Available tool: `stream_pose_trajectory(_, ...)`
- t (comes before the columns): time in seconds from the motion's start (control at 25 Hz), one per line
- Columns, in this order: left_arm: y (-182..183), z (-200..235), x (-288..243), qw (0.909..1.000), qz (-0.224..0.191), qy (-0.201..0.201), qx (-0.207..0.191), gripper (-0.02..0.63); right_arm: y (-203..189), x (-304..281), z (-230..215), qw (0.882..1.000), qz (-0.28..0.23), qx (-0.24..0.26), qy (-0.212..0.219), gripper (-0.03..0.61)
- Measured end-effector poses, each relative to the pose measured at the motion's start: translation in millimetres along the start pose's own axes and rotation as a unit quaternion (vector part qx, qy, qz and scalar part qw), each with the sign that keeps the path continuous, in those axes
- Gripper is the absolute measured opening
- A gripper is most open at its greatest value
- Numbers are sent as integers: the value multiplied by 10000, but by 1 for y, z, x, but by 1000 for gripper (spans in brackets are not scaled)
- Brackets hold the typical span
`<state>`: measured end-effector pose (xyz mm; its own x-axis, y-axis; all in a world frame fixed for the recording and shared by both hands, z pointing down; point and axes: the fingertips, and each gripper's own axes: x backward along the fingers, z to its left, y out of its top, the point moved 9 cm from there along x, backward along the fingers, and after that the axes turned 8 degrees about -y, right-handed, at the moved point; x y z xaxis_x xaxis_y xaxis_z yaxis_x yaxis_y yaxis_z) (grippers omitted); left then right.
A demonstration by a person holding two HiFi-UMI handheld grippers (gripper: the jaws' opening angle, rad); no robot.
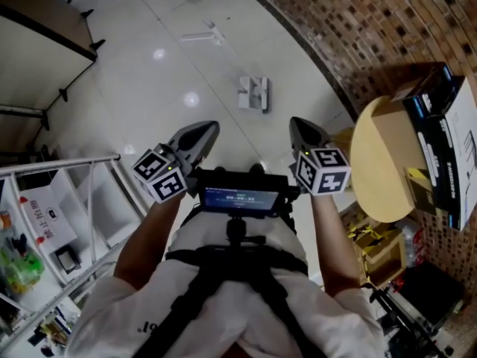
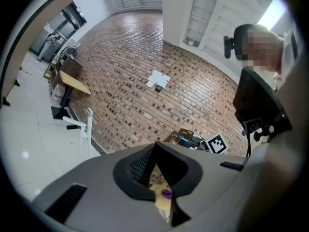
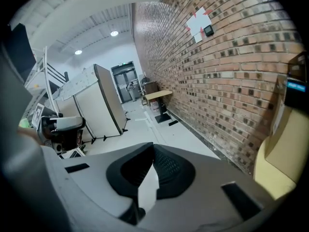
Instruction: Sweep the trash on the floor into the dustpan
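The right hand-held gripper (image 3: pixel 153 146) has its jaws closed tip to tip with nothing between them, and white floor (image 3: pixel 164 134) shows past them. A brick wall (image 3: pixel 227 81) runs along the right, with white sheets (image 3: pixel 197 23) and a small dark device (image 3: pixel 208 30) fixed high on it. A wooden table (image 3: pixel 158 94) stands against its far end. A white partition panel (image 3: pixel 99 108) stands at left, and the edge of a pale yellow bench (image 3: pixel 285 163) is at far right.

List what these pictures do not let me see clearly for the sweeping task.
White object on the floor, head view: too small to tell whether it is a dustpan.
Trash: not visible anywhere; the person's body hides the near floor in the head view.
Screen text, head view: too small.
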<state>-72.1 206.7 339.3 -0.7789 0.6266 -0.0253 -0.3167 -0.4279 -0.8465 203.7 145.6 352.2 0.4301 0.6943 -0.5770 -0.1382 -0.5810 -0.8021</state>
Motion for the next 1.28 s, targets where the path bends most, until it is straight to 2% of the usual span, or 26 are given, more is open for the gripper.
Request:
stream_pose_trajectory(0.2, 5, -2, 21, 9995, 224, -61, -220, 0, -9, 18, 23, 9996, -80, -111, -263, 0)
stream_pose_trajectory(0.4, 10, 4, 36, 9991, 272, 94, -323, 0, -14, 30, 34, 9990, -128, -87, -414, 0)
stream_pose_trajectory(0.76, 11, -9, 34, 9987, 37, 397, -323, 0, 3, 41, 27, 9989, -264, 334, -197, 0)
stream_pose_trajectory(1.28, 21, -26, 14, 9980, 23, 393, -498, 0, 14, 45, 11, 9982, -258, 538, 6, 0)
